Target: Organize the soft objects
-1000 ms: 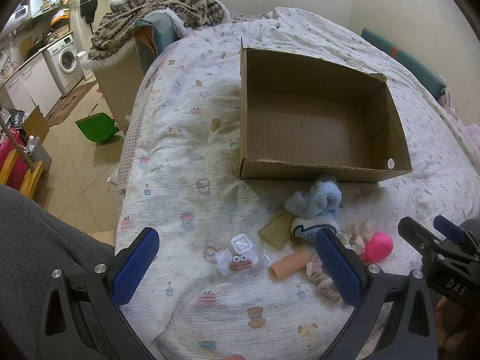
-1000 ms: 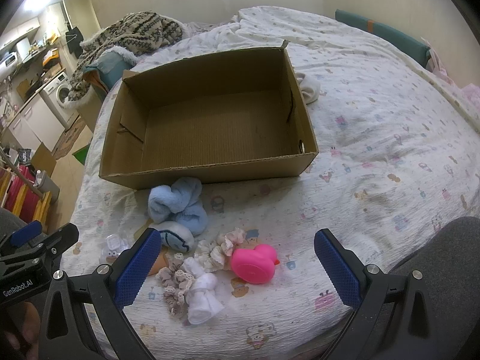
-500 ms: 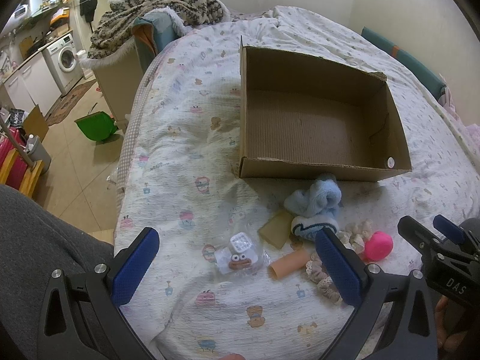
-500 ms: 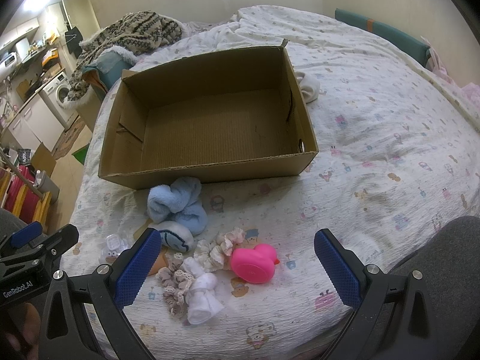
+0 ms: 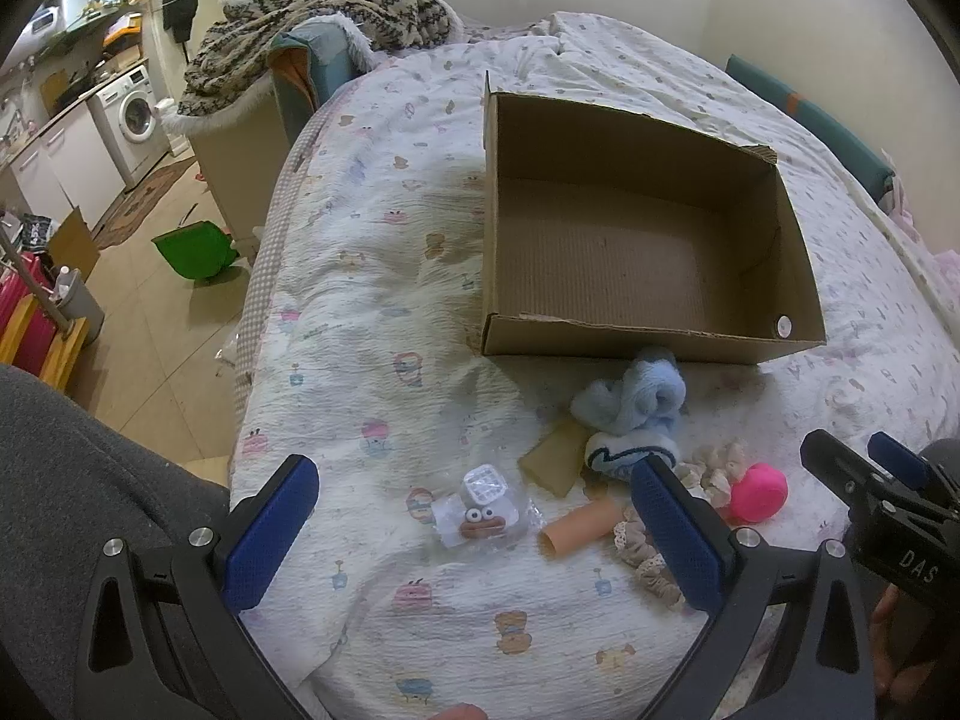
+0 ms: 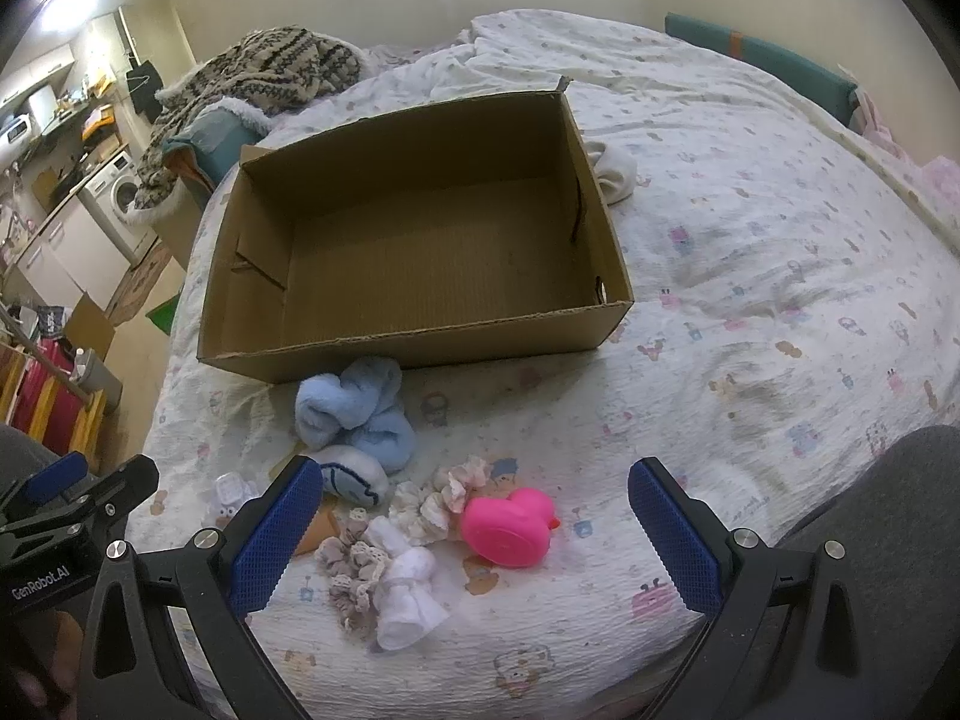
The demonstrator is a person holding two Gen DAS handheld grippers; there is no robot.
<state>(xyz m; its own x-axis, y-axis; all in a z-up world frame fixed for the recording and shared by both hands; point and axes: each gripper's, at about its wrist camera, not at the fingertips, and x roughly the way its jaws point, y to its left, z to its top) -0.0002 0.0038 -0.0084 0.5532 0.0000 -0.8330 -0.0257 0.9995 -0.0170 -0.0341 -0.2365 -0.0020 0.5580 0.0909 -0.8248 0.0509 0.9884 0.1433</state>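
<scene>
- I judge nothing is sorted yet: the open brown cardboard box [image 6: 420, 252] at frame centre holds nothing.
- My left gripper [image 5: 474, 531] and right gripper [image 6: 474, 531] both hover with jaws wide, gripping nothing.
- The fluffy light-blue rolled sock bundle [image 6: 351, 411] lies on the printed bedsheet [image 6: 750, 276], just below the box's near wall, its long axis slanting from upper left to lower right.
- Next, I'd lower one gripper over it and close across the narrow width.
</scene>
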